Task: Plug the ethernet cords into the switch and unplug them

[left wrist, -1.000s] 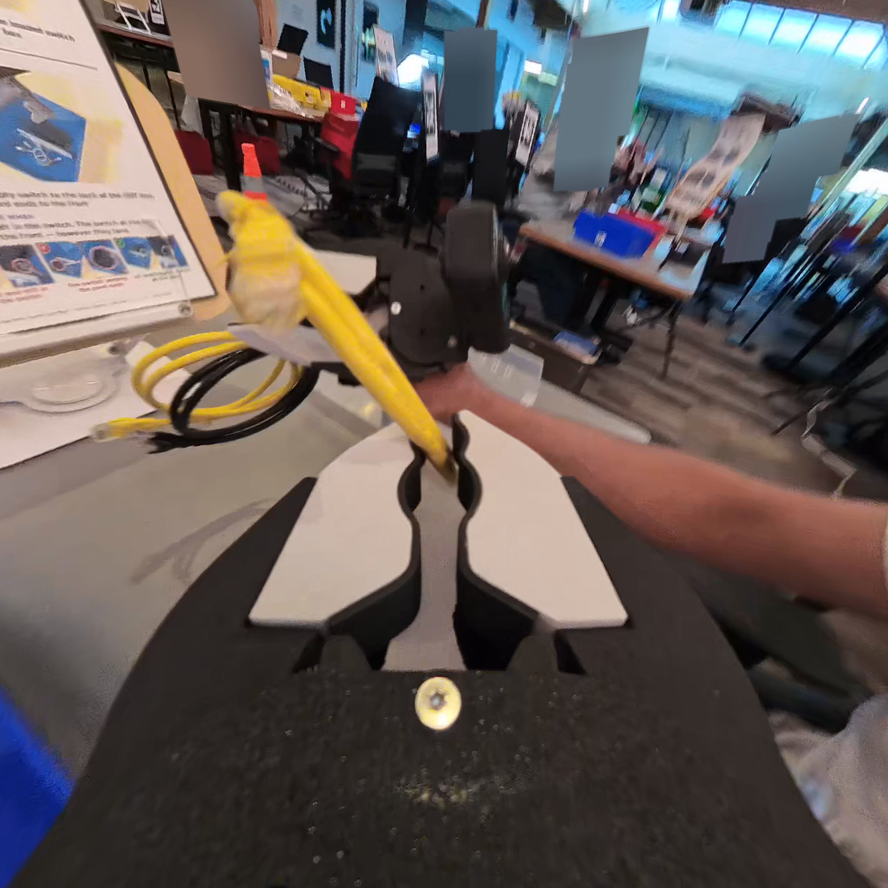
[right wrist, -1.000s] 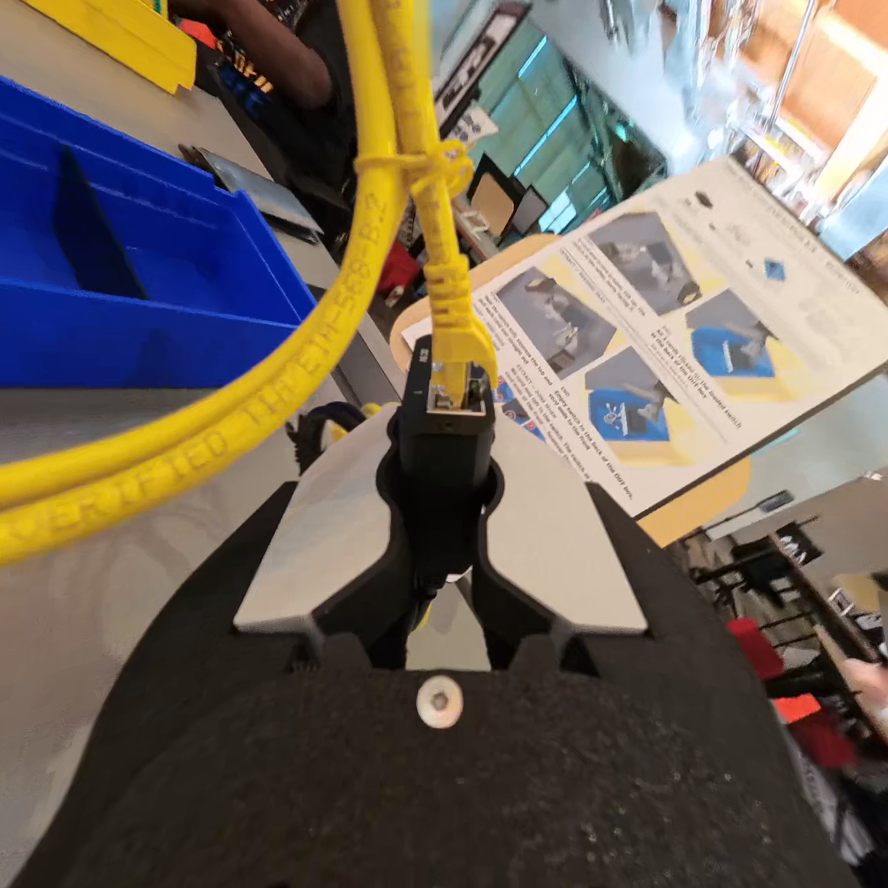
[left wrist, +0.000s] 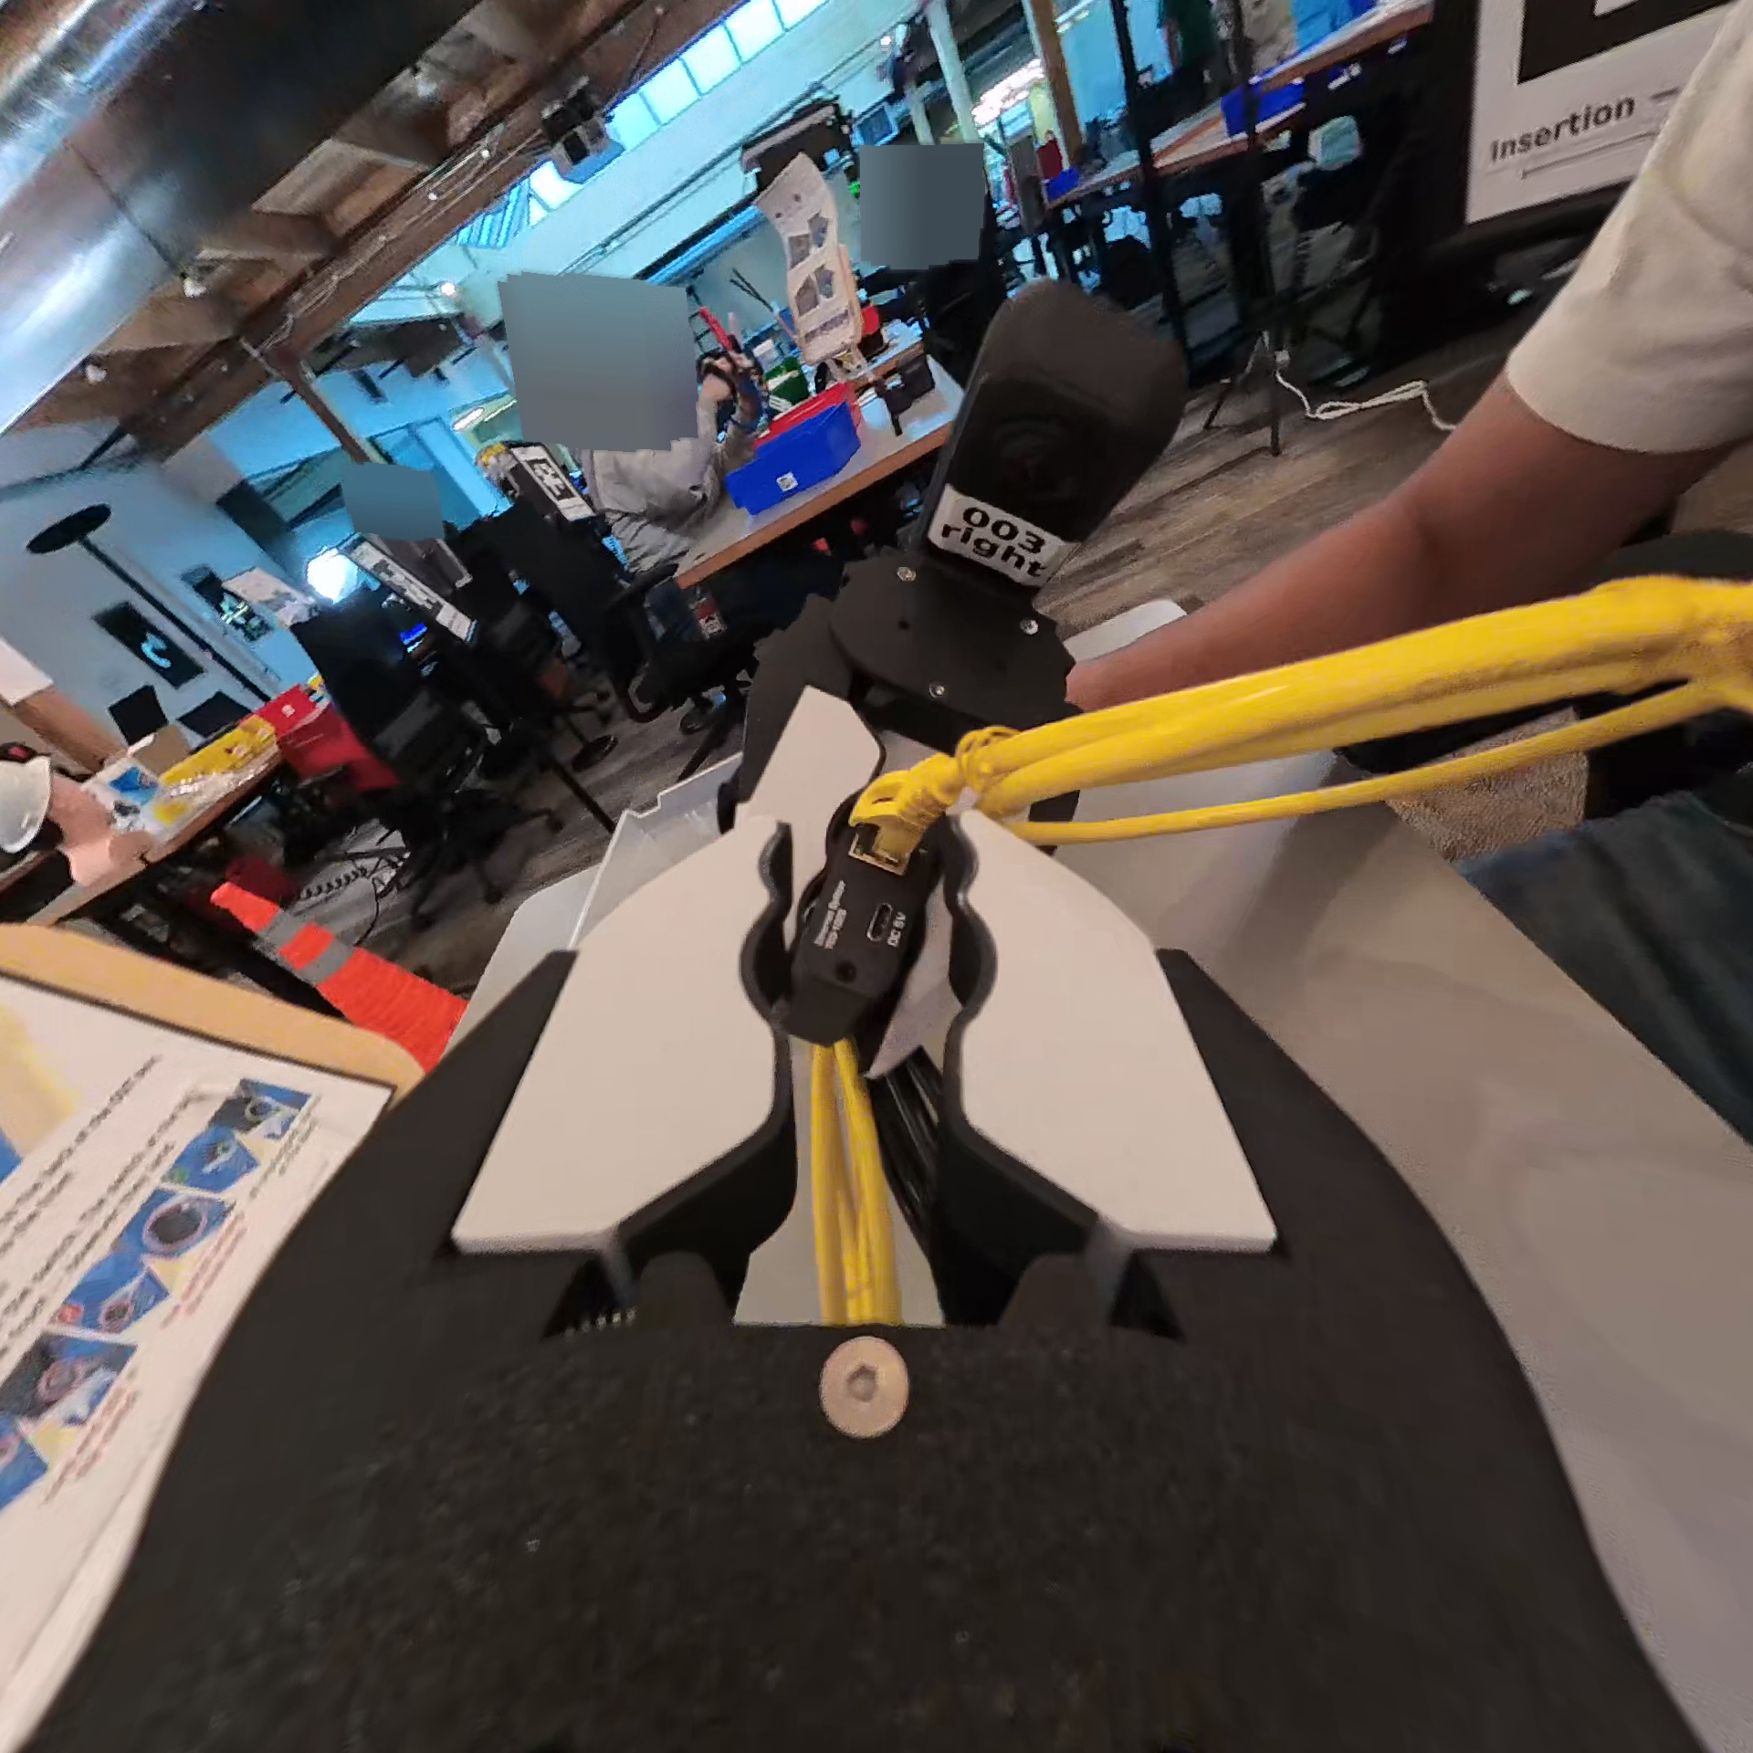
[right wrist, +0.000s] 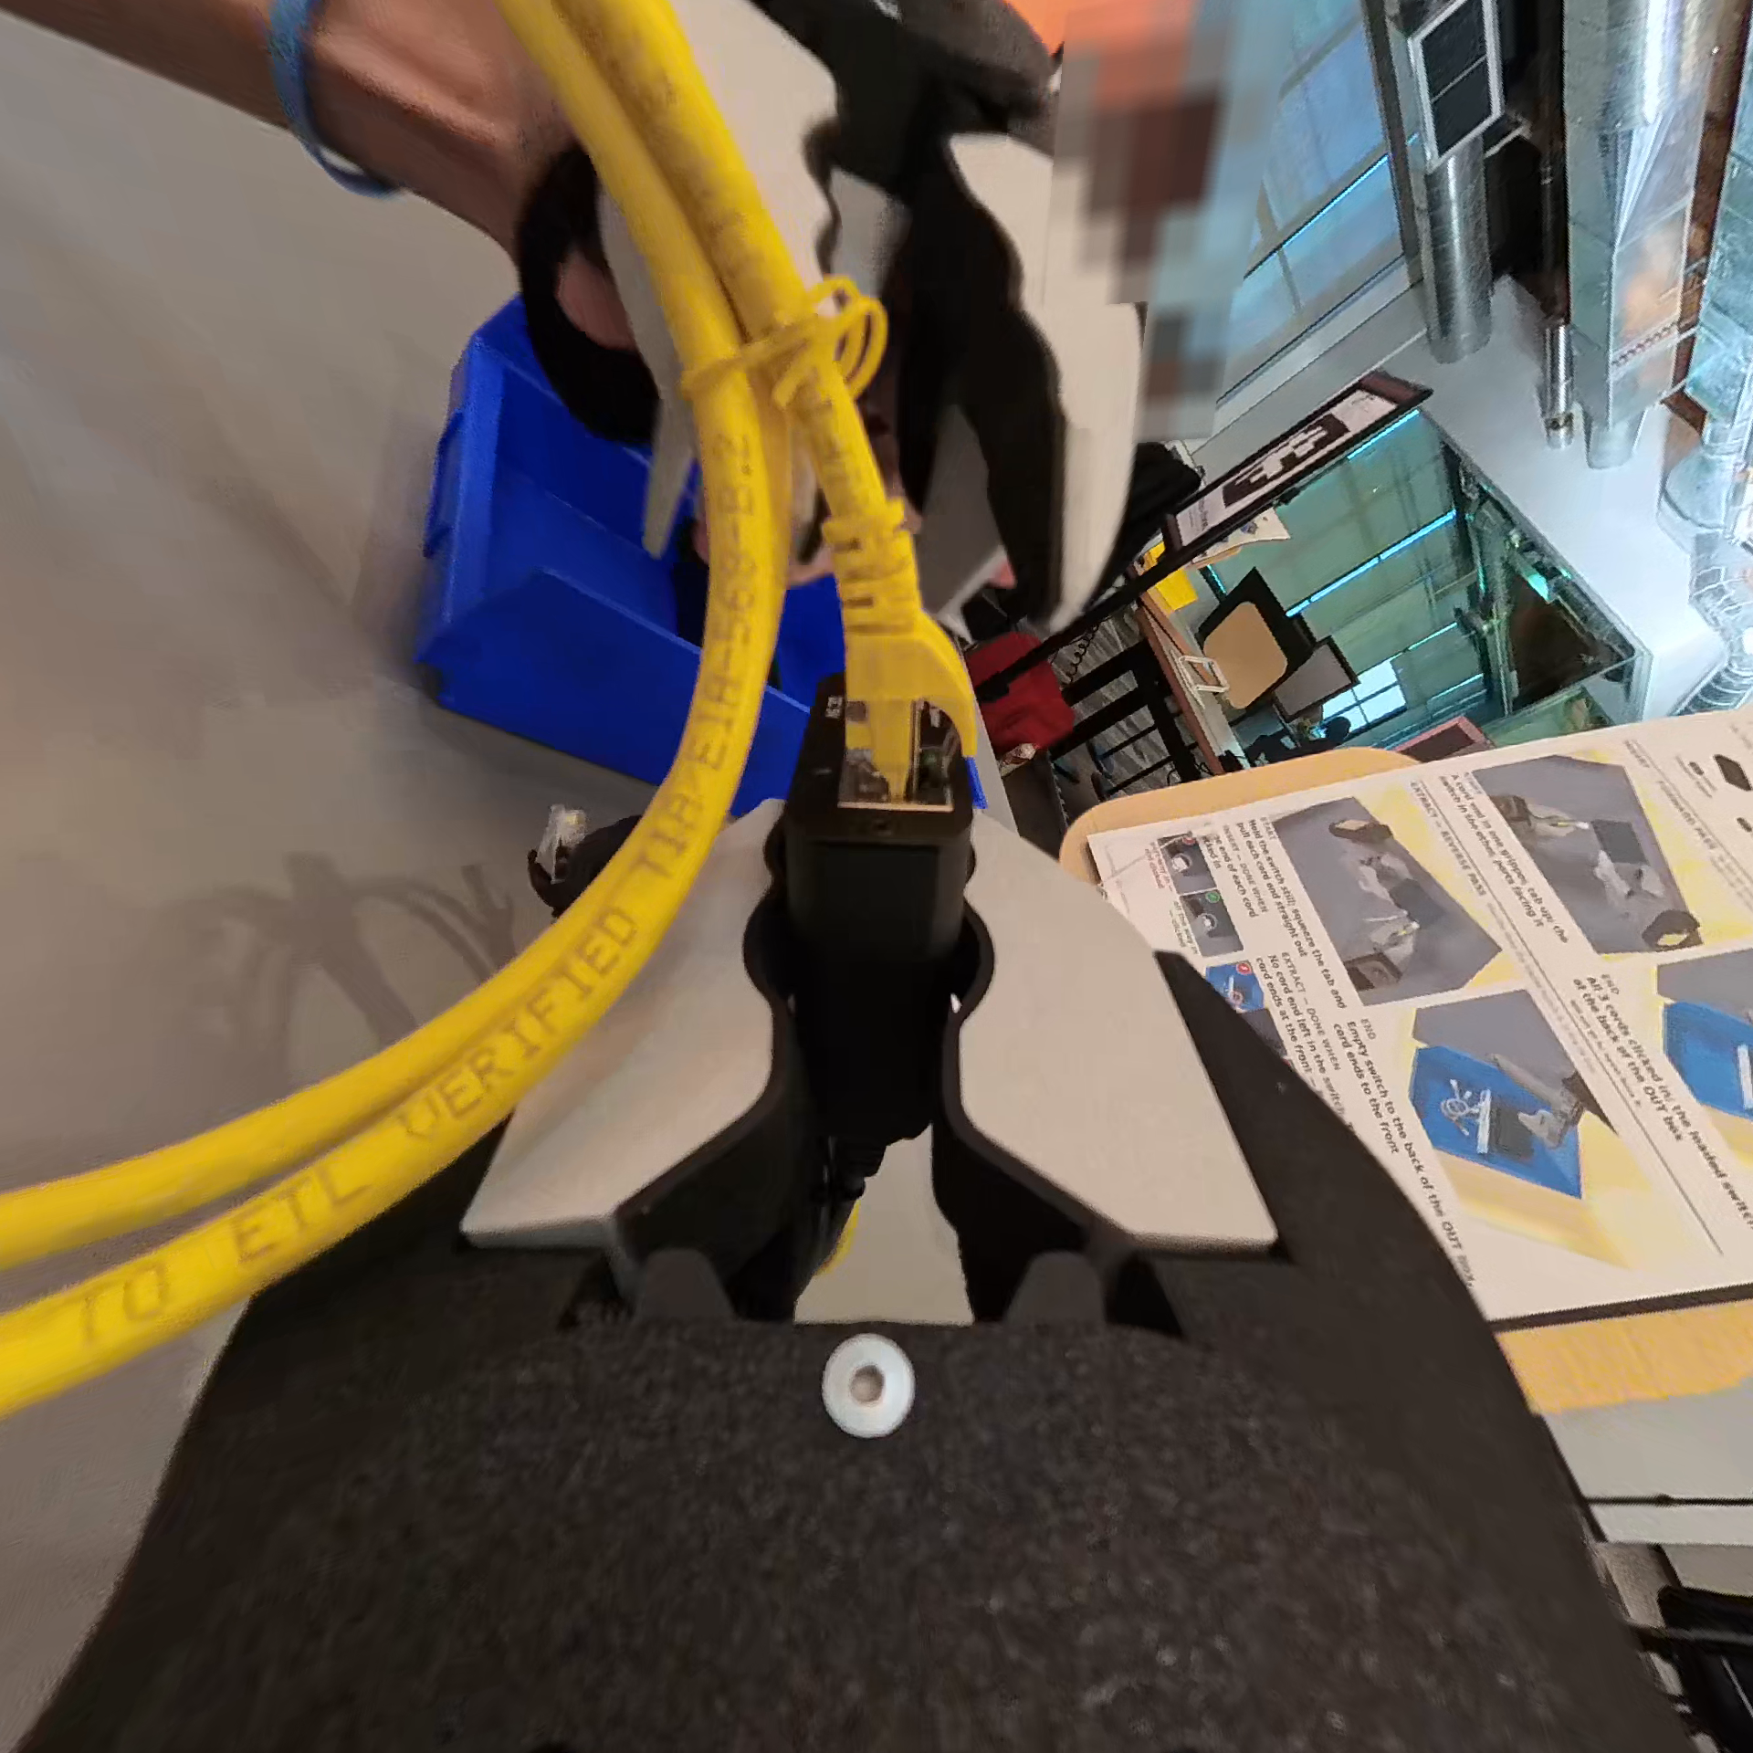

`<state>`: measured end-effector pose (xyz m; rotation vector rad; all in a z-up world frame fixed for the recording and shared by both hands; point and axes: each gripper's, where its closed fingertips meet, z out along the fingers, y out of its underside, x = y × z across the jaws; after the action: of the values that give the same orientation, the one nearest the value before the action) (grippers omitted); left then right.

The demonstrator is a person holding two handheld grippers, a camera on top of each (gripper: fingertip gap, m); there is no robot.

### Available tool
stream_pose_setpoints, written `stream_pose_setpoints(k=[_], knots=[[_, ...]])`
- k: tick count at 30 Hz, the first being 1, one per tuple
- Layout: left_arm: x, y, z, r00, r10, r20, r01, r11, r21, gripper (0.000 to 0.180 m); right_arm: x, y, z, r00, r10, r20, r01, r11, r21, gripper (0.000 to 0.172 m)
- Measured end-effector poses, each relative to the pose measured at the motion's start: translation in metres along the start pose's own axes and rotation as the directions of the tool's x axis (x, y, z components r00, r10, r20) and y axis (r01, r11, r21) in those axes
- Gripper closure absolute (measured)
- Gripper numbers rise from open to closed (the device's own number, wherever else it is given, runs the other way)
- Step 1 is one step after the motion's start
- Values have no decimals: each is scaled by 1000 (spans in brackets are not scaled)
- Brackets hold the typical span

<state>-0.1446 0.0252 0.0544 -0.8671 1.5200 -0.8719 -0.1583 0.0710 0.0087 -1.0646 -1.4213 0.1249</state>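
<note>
left gripper no longer pinches the yellow cord; its jaws now stand spread. right gripper pinches the black switch, with bare table at right of frame.

A bright yellow ethernet cord with raised lettering in the same yellow ends in a yellow plug. The switch is matte black with white print on one face. Each gripper has light grey fingers edged in black on a speckled black body. A vivid blue bin sits on a pale grey table. The instruction sheet is white with yellow and blue photo panels. An orange cone carries a grey band.
</note>
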Motion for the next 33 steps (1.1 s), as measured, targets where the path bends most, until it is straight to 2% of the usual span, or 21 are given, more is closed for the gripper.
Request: stream_pose_setpoints(k=[3,8,15,27,33], knots=[[1,9,12,998,39,-49,-39,999,-10,154,-1,2,0,1000,12,6,-12,1000,2,141],[1,14,21,996,72,-61,-71,997,18,158,-4,8,1,999,49,24,-49,999,12,141],[-1,12,26,997,66,-50,-61,994,89,164,-3,5,2,992,114,47,-117,991,62,141],[-8,6,32,994,105,35,-108,989,101,165,5,6,-4,991,127,28,-129,989,72,141],[-5,4,31,994,111,17,-112,988,105,166,3,1,-6,993,111,42,-115,989,90,141]])
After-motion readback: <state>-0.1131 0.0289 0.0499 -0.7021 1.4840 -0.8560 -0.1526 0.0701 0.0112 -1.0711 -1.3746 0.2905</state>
